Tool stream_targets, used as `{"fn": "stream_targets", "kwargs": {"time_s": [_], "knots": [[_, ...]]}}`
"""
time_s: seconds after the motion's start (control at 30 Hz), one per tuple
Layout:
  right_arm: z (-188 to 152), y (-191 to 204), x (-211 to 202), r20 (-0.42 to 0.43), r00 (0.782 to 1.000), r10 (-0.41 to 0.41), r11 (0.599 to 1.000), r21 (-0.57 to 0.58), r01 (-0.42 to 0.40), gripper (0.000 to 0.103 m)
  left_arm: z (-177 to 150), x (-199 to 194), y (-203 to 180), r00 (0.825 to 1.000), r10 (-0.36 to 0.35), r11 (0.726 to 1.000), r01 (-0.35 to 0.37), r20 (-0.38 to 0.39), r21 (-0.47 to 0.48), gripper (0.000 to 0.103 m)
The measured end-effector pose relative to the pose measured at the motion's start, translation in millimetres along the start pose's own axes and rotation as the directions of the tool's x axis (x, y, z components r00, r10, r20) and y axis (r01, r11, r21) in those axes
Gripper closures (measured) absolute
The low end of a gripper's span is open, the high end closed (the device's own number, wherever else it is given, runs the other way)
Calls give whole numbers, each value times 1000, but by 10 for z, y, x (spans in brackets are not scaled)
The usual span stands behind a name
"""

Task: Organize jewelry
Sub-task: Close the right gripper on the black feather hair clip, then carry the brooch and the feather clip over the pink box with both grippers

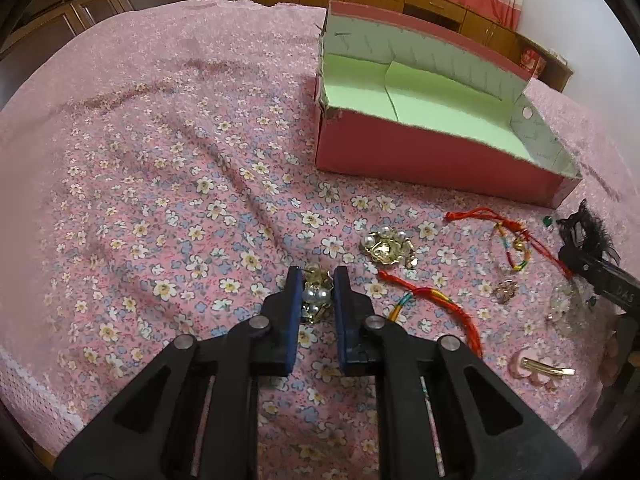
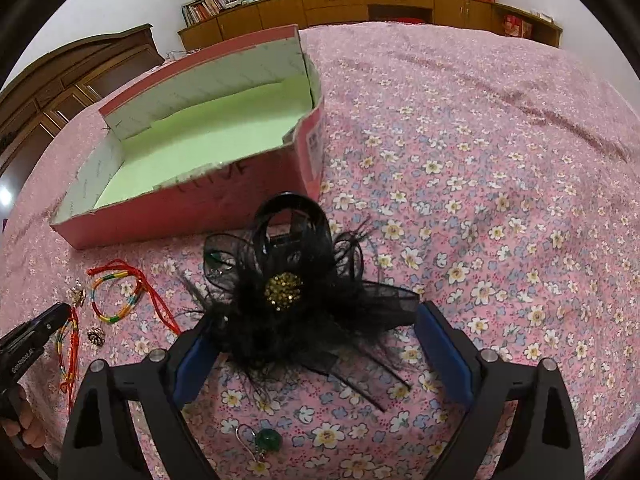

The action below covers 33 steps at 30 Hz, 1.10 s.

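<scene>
In the left wrist view my left gripper (image 1: 316, 280) has its blue pads close on either side of a gold and pearl brooch (image 1: 316, 294) lying on the floral bedspread. A second gold pearl brooch (image 1: 386, 246) lies just to the right. In the right wrist view my right gripper (image 2: 316, 320) is open wide around a black feather hair clip (image 2: 288, 288) with a gold centre; the pads are apart from it. The pink box (image 2: 192, 208) with a green floor stands open behind, and it also shows in the left wrist view (image 1: 420, 156).
Red and multicoloured cord bracelets (image 1: 432, 300) (image 2: 116, 292), small crystal brooches (image 1: 506, 290), a gold hair pin (image 1: 548, 370) and a green bead earring (image 2: 264, 440) lie on the bedspread (image 2: 480, 200). Wooden cabinets line the far wall.
</scene>
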State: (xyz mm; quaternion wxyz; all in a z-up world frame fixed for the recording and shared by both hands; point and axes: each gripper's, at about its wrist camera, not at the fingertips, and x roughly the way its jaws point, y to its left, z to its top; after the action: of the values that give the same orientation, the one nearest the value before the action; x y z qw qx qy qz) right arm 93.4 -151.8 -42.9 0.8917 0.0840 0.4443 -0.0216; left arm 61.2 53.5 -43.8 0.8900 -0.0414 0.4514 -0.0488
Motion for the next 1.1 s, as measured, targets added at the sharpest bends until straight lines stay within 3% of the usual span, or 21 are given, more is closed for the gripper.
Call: {"fn": "stream_targets", "kwargs": {"time_s": [0.13, 0.43, 0.47, 0.5, 0.73, 0.87, 0.9, 0.93, 0.97, 1.03, 1.1], "knots": [[-40, -1, -93, 38, 999, -13, 1000, -1, 13, 39, -9, -145, -5, 999, -42, 999, 42, 19, 2, 96], [-84, -8, -289, 113, 993, 11, 1000, -10, -10, 46, 16, -427, -212, 994, -79, 996, 76, 74, 42, 96], [-85, -4, -320, 124, 992, 16, 1000, -13, -15, 62, 21, -444, -216, 994, -80, 996, 77, 78, 43, 96], [-77, 16, -324, 124, 992, 6, 1000, -17, -4, 86, 29, -460, -223, 993, -81, 996, 78, 82, 44, 96], [-106, -3, -373, 125, 992, 19, 1000, -15, -17, 91, 23, -482, -193, 993, -77, 997, 74, 88, 37, 96], [-137, -49, -455, 136, 990, 37, 999, 6, -38, 90, 22, -494, -159, 993, -74, 997, 72, 90, 28, 96], [-128, -61, -465, 136, 990, 43, 999, 17, -45, 84, 23, -493, -152, 993, -75, 997, 73, 90, 20, 96], [-124, -79, -481, 135, 989, 52, 998, 29, -57, 73, 26, -491, -146, 993, -75, 997, 73, 90, 17, 96], [-118, -98, -502, 139, 989, 53, 997, 44, -60, 53, 35, -478, -138, 993, -74, 997, 73, 89, 16, 96], [-109, -111, -529, 147, 988, 42, 997, 56, -51, 28, 38, -461, -129, 993, -76, 997, 75, 87, 13, 96], [-98, -107, -550, 161, 986, 37, 997, 54, -46, 25, 33, -444, -128, 994, -78, 997, 77, 83, 11, 96]]}}
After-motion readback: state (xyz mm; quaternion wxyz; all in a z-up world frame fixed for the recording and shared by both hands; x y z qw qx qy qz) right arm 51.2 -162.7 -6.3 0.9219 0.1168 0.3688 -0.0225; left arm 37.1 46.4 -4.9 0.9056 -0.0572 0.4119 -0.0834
